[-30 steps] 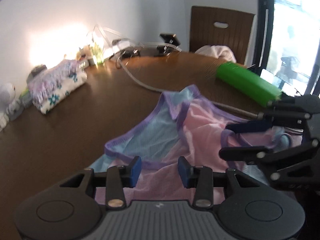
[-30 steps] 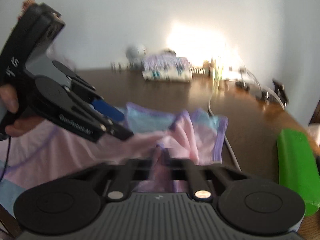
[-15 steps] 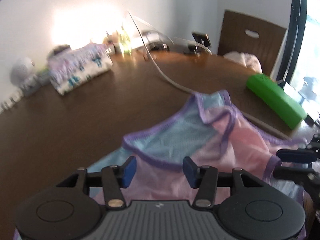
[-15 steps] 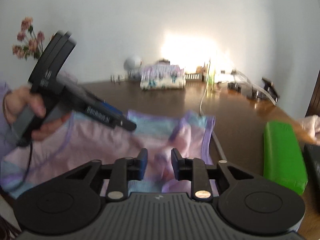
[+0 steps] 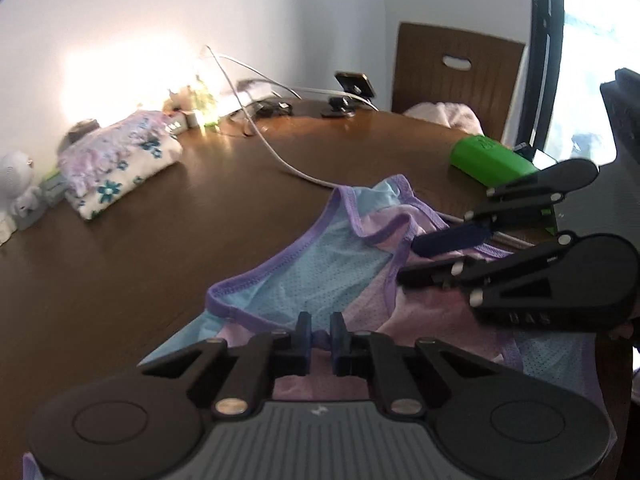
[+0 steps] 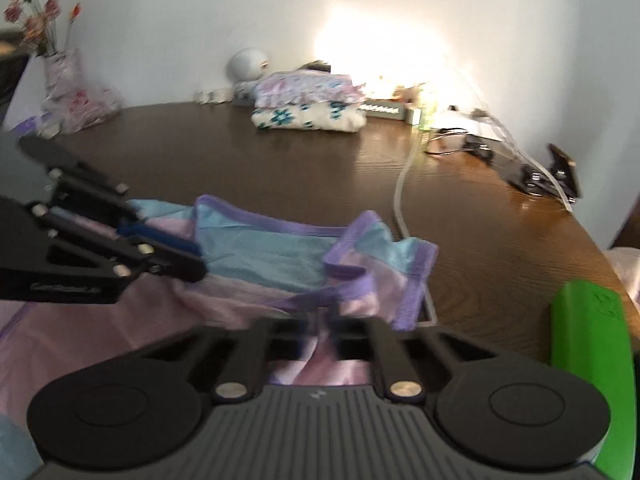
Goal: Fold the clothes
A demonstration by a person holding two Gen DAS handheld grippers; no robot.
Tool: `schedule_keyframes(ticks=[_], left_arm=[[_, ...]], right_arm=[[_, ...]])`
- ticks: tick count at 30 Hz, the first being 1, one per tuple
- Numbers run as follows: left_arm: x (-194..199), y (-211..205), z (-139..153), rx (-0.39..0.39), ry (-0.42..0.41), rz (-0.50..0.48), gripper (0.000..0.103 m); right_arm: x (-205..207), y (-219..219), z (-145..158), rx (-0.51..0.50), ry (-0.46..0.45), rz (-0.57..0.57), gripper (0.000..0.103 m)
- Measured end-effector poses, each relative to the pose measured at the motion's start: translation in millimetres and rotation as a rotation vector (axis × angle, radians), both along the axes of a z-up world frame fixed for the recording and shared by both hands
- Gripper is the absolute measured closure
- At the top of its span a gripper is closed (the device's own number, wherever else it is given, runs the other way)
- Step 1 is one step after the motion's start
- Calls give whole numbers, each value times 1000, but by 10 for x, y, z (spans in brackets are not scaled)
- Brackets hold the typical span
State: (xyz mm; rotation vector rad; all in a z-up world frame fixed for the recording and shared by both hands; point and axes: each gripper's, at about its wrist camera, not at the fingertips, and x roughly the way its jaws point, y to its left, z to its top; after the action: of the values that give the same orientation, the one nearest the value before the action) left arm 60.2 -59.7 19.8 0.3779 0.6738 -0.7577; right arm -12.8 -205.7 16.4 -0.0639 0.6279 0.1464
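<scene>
My left tongs (image 5: pixel 319 336), spread half a second ago, now pinch the purple-trimmed pink-and-blue mesh garment (image 5: pixel 320 268). My right tongs (image 6: pixel 320 330) have also clamped onto it. With both holds set on the brown wooden surface (image 5: pixel 160 240), a fold can follow.

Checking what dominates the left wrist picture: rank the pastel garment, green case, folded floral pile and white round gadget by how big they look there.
1. Pastel garment.
2. Folded floral pile; it lies farther off, so its true size is unsure.
3. Green case.
4. White round gadget.

1. White walls (image 6: pixel 200 20), a bright glare patch (image 6: pixel 376 52) on one.
2. Dark brown wooden tabletop (image 5: pixel 140 240).
3. Brown wooden chair (image 5: pixel 456 80) with cut-out handle, at far side.
4. Window (image 5: pixel 588 60), dark frame, strong daylight.
</scene>
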Motion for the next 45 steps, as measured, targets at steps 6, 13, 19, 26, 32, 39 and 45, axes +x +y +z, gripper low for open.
schedule_keyframes(ticks=[6, 13, 19, 26, 32, 39, 45], left_arm=[[-82, 132, 16, -113, -40, 109, 101], [-9, 198, 69, -130, -10, 136, 89], [-329, 279, 402, -14, -99, 72, 38], [-746, 311, 204, 153, -62, 129, 31], [-1175, 448, 206, 123, -49, 193, 31], [-1602, 467, 244, 8, -25, 291, 31], [-1813, 465, 115, -27, -53, 377, 31]], right_arm=[[-166, -151, 26, 103, -110, -41, 103], [-158, -86, 68, 60, -71, -40, 85], [-510, -61, 269, 20, -94, 32, 55], [-662, -48, 10, 68, -8, 91, 101], [-816, -414, 35, 145, 13, 49, 101], [-1018, -341, 123, 237, -42, 142, 95], [-747, -130, -37, 242, -14, 52, 70]])
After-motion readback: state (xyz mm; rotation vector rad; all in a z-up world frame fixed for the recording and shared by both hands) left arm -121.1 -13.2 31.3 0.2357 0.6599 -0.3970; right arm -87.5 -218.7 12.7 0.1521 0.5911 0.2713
